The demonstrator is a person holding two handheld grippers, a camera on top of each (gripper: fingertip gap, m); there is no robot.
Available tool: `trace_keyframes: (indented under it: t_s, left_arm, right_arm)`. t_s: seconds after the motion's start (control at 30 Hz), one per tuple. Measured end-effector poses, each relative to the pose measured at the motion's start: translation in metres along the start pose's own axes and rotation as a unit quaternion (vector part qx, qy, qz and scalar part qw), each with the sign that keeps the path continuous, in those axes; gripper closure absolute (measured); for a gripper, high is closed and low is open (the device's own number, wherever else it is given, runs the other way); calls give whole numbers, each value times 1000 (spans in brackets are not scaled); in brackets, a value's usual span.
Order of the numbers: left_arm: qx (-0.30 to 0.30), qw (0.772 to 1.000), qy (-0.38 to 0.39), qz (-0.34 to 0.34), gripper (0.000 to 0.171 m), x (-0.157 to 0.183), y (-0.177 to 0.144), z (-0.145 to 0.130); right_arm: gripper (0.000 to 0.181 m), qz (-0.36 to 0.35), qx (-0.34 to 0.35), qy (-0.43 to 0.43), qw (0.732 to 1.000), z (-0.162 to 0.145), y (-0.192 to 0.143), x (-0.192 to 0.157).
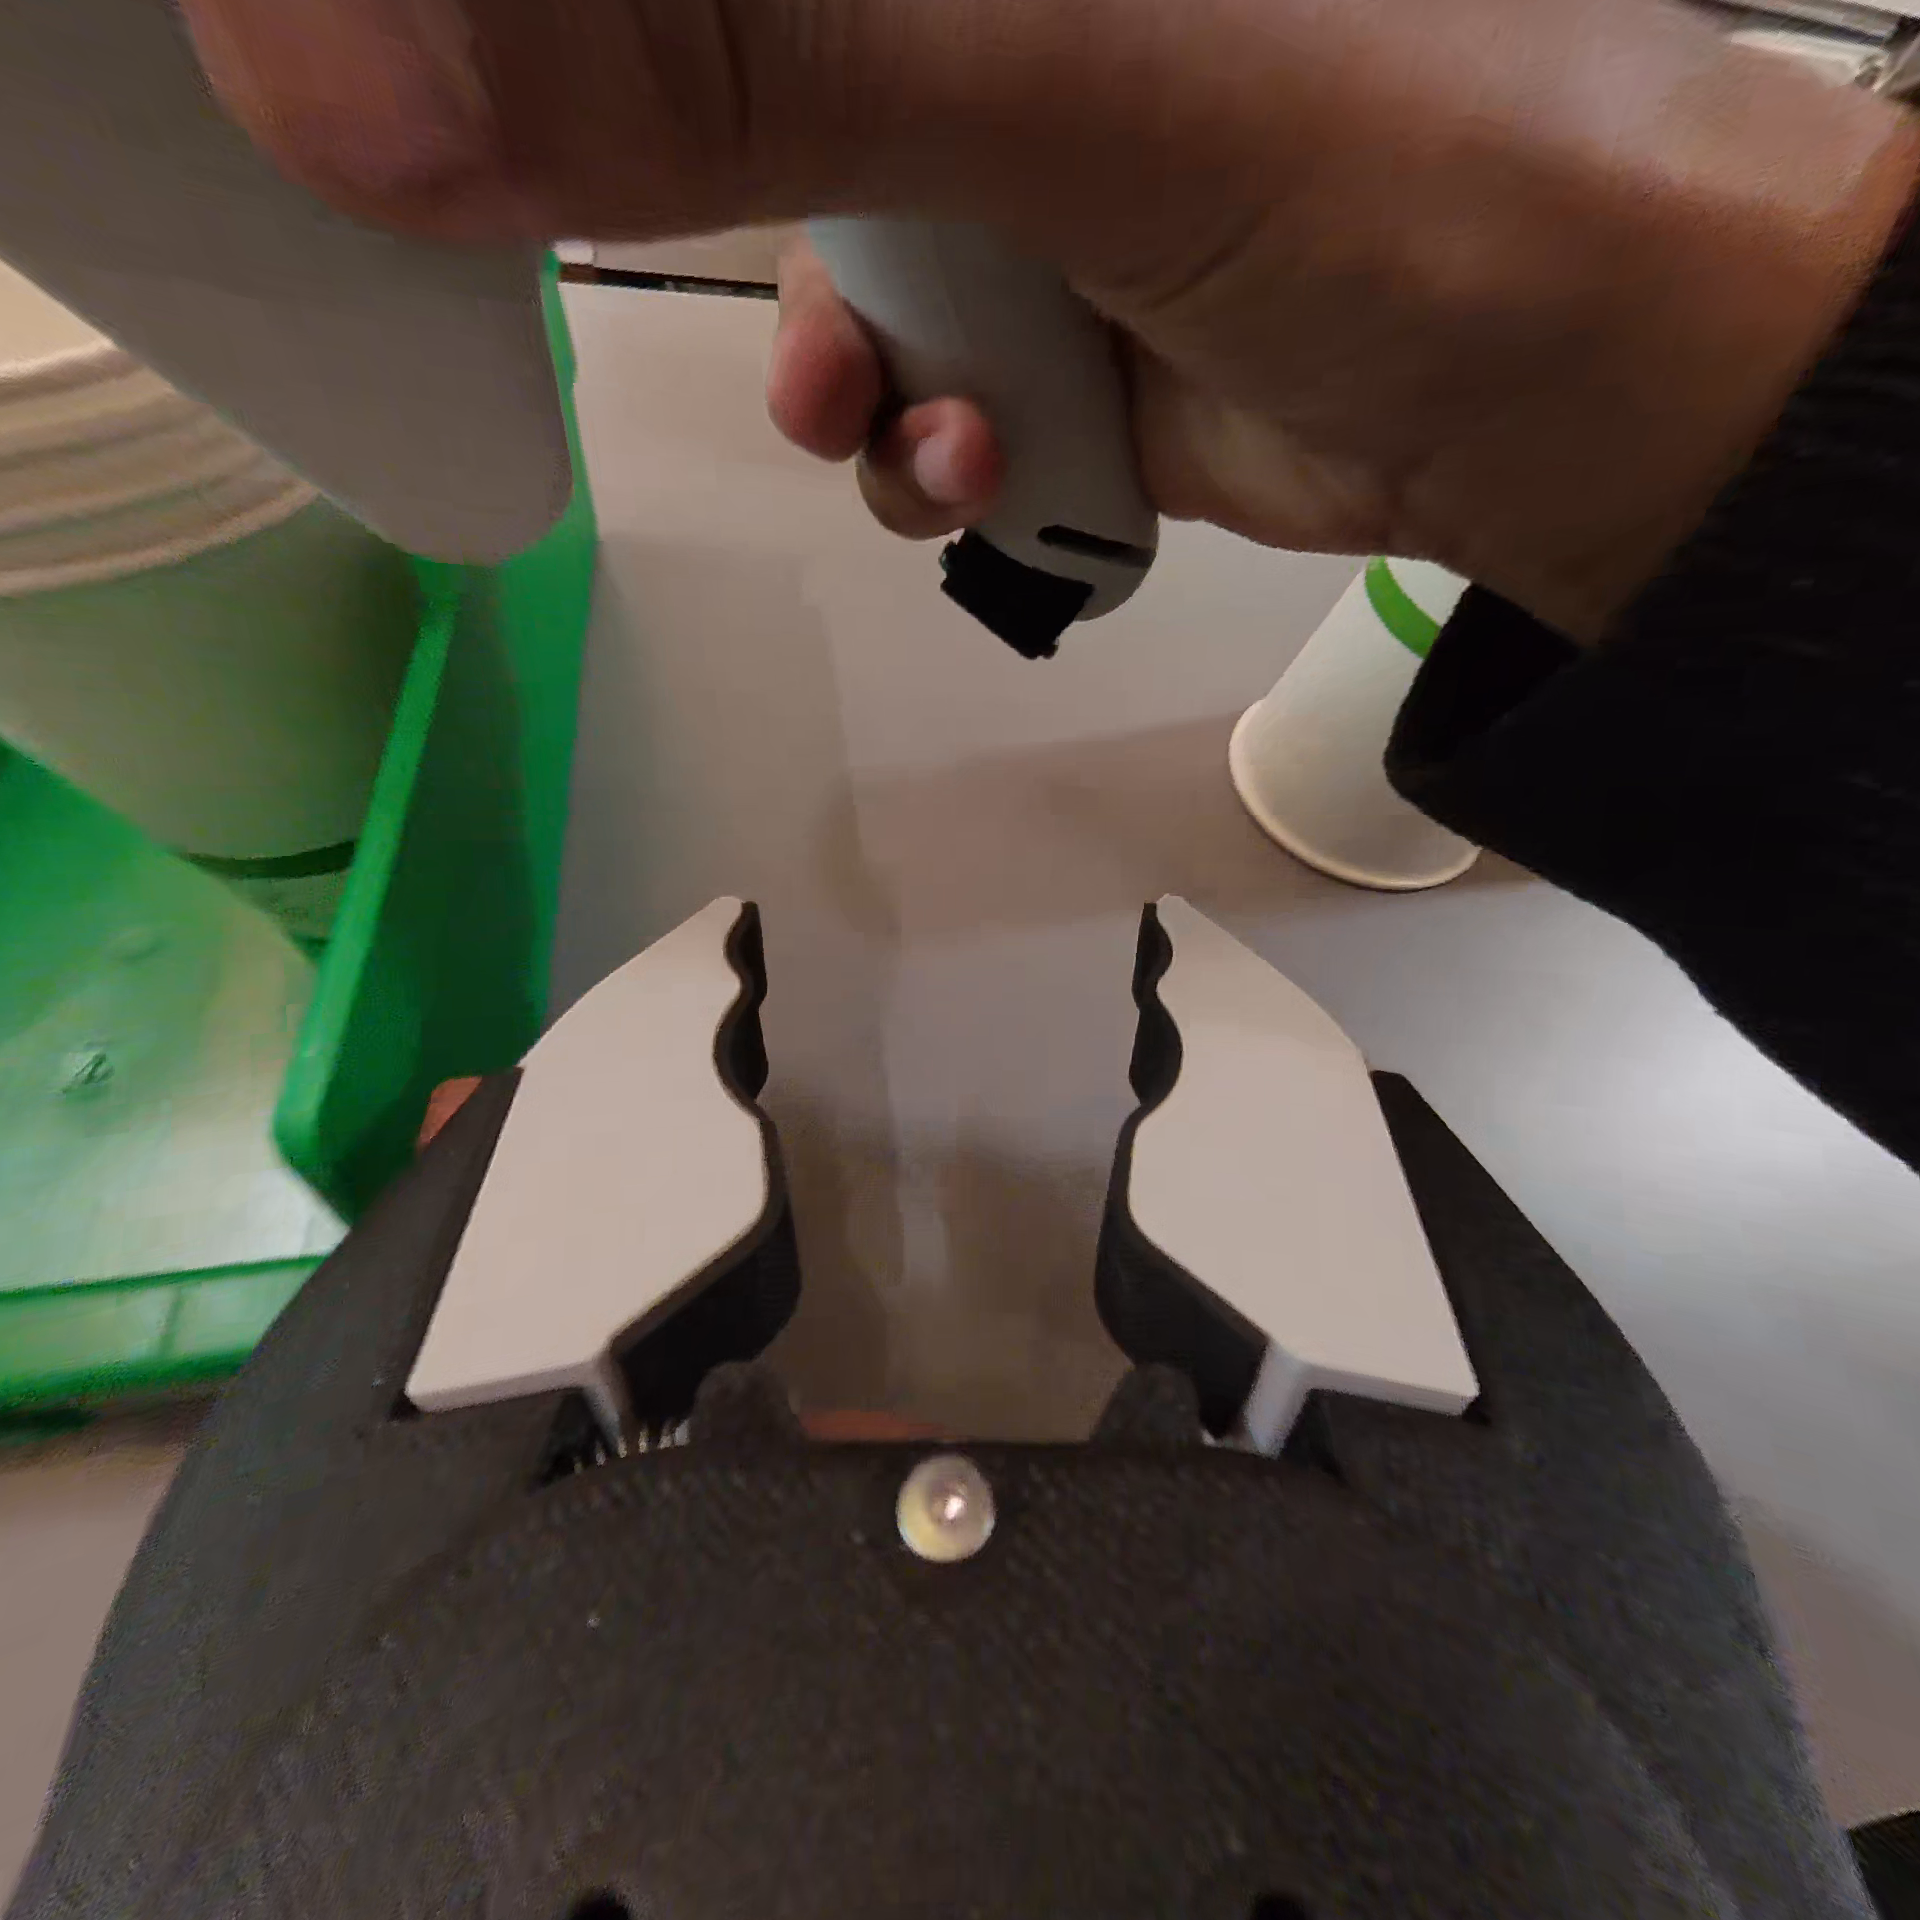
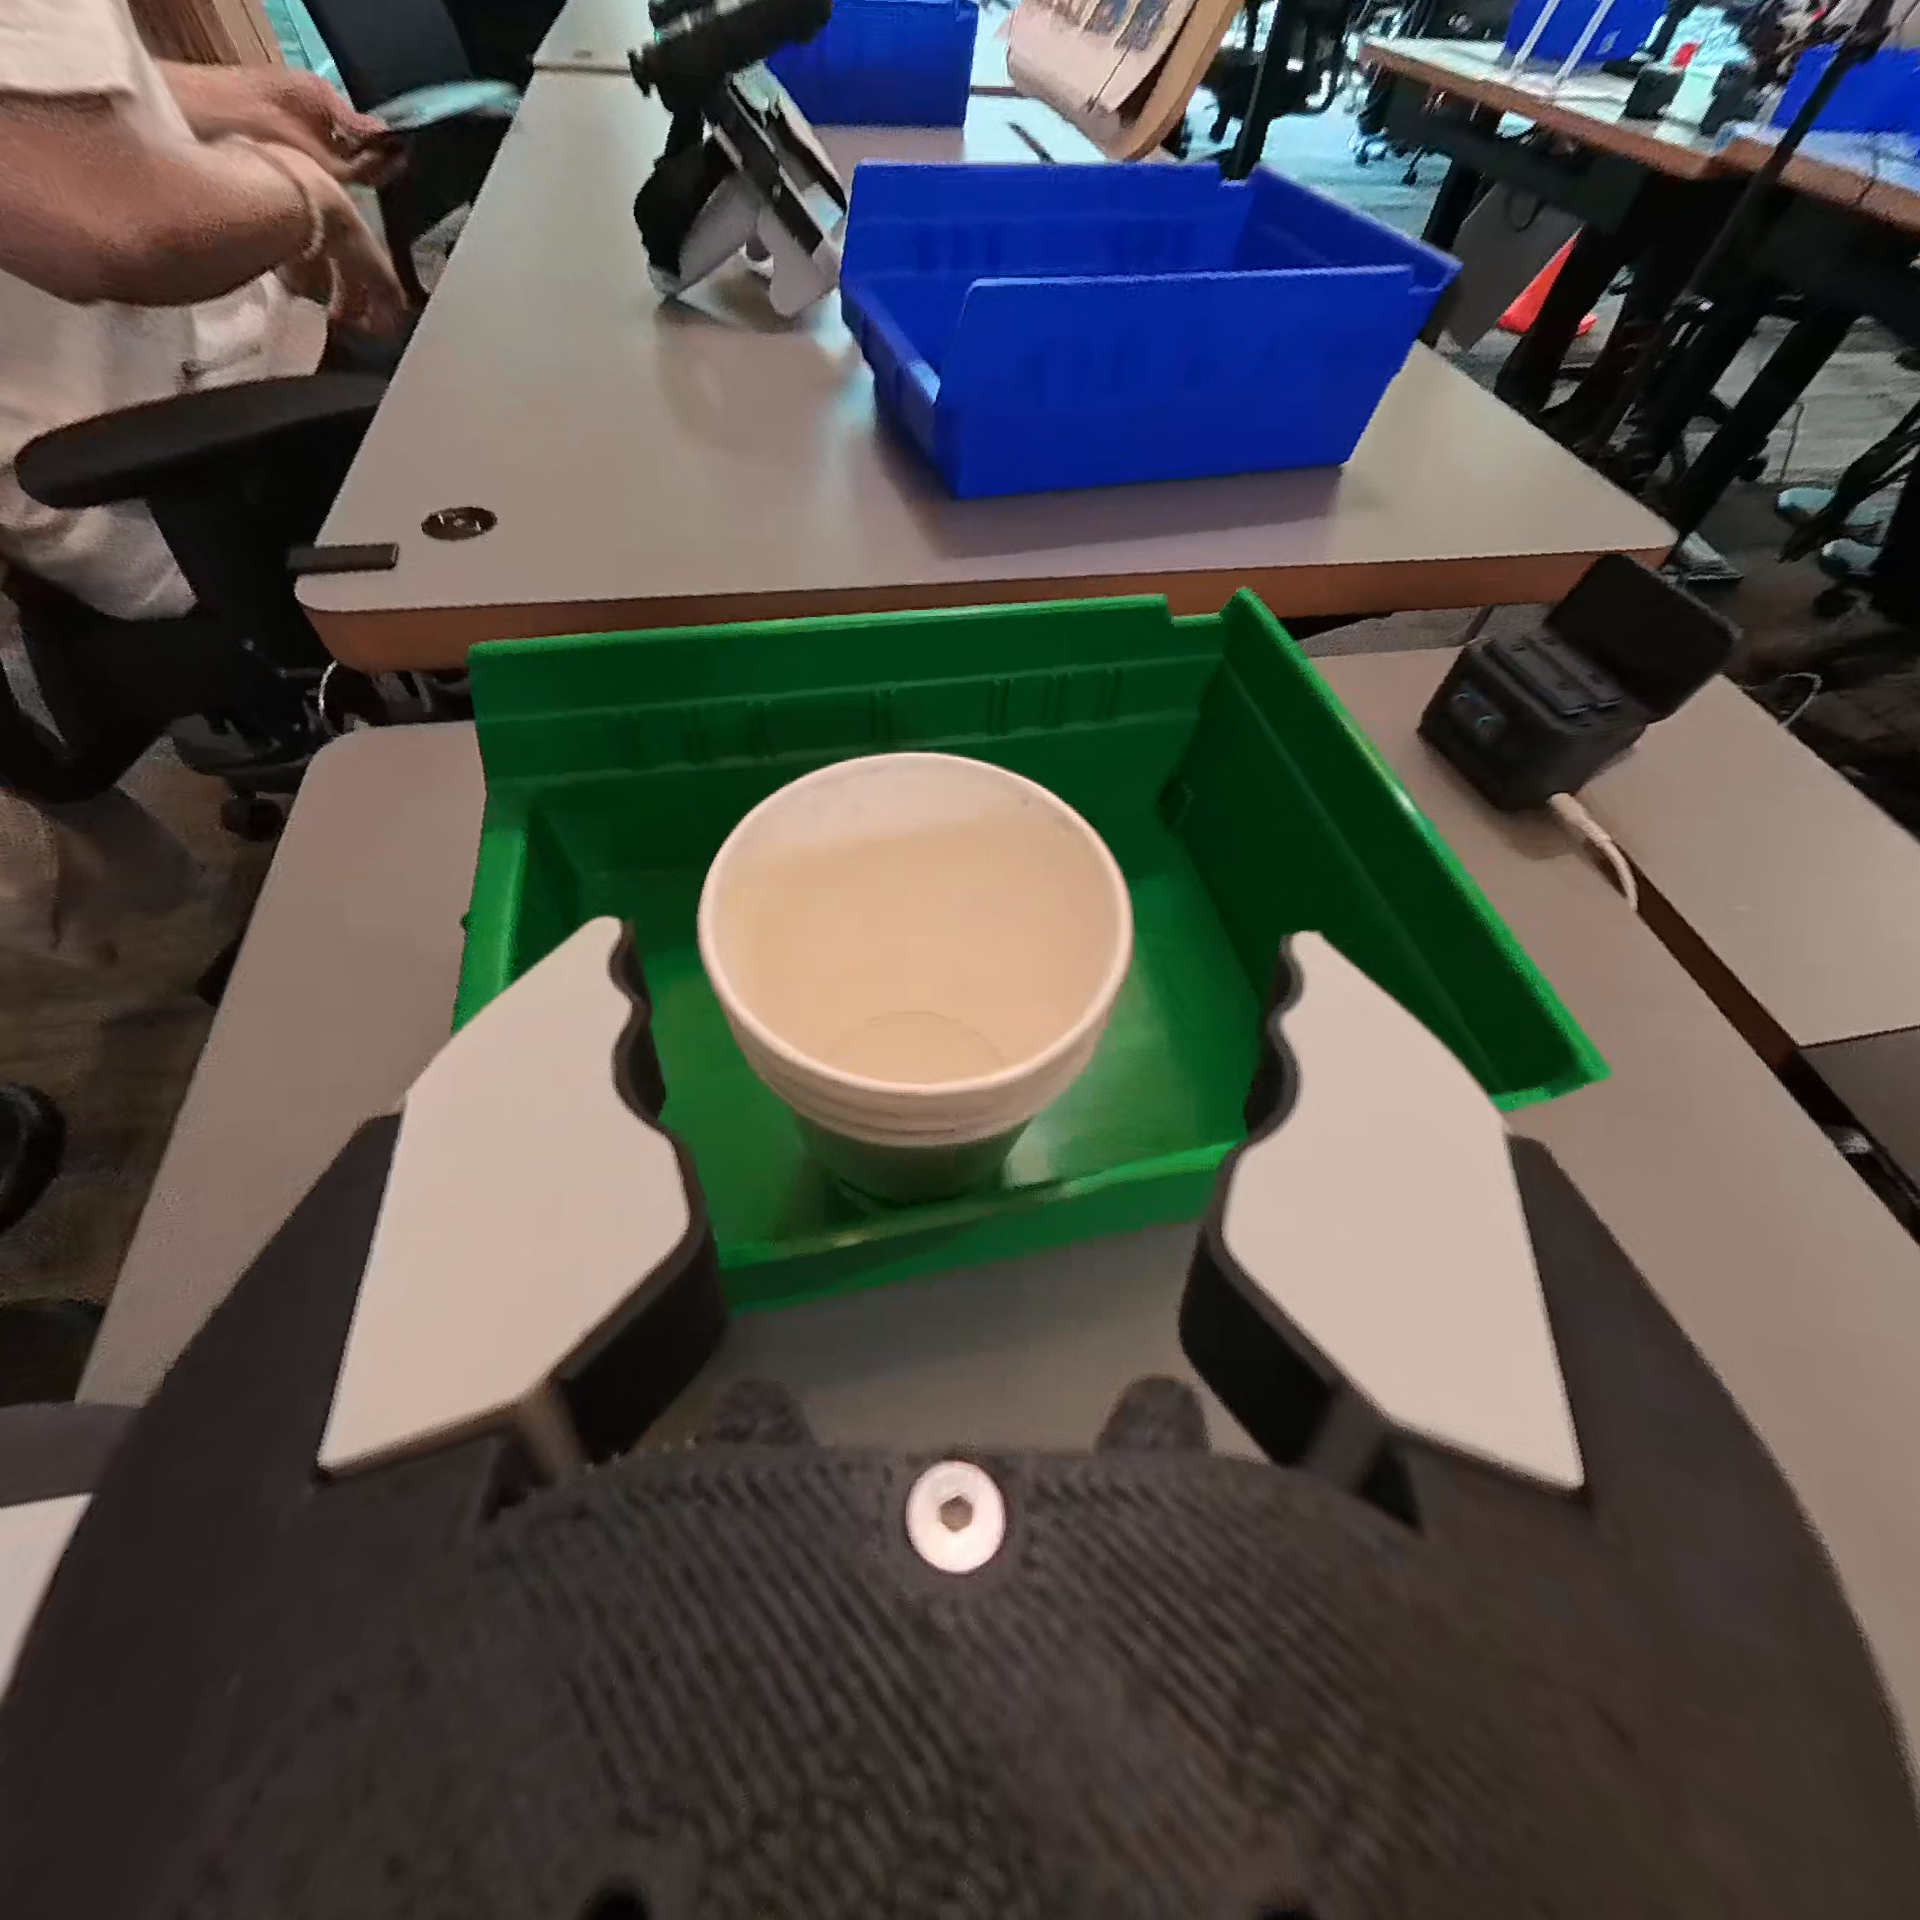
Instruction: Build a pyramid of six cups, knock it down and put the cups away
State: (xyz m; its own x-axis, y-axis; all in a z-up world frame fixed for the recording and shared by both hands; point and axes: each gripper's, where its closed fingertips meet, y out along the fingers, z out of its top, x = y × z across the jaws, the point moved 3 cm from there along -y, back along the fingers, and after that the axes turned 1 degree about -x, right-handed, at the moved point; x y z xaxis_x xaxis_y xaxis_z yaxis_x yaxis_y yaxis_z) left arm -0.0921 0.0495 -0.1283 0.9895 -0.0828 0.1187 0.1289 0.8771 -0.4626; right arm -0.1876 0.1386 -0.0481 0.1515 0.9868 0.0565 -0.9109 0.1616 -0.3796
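Note:
A stack of white paper cups [image 2: 914, 966] stands upright in a green bin [image 2: 1351, 831] on a grey table. My right gripper [image 2: 951, 956] is open and empty, hovering above the bin's near side with the stack between its fingers in view. My left gripper [image 1: 948, 925] is open and empty, low over the bare grey table [image 1: 987, 790]. The green bin [image 1: 457, 831] and the cup stack [image 1: 135, 623] are at its left. A white cup with a green band [image 1: 1340, 748] stands upside down on the table to its right. A hand [image 1: 1143, 260] holding a grey handle [image 1: 997, 416] fills the top.
A blue bin [image 2: 1122, 343] sits on the table beyond, with a black-and-white gripper device [image 2: 727, 187] beside it. A black box [image 2: 1558, 696] with a cable lies at the right. A person [image 2: 125, 260] sits at the left on a black chair. A dark sleeve [image 1: 1714, 779] covers the right.

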Motion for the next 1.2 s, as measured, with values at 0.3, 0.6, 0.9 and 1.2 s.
trace_keyframes:
  t_s: [0.3, 0.6, 0.9, 1.2]
  left_arm:
    - [-5, 1000, 0, 10, 104, -7, -13, -9]
    - [1, 999, -30, -13, 105, -2, -10, -6]
    - [1, 999, -32, -14, 105, -3, -10, -6]
    - [1, 999, -35, -15, 105, -3, -9, -6]
  right_arm:
    - [80, 2, -25, 1, 1000, -7, 23, -3]
    - [77, 12, -33, -2, 999, -8, 21, -6]
    - [78, 33, -36, 0, 999, -6, 26, -12]
    - [86, 28, -41, -5, 999, -7, 31, -11]
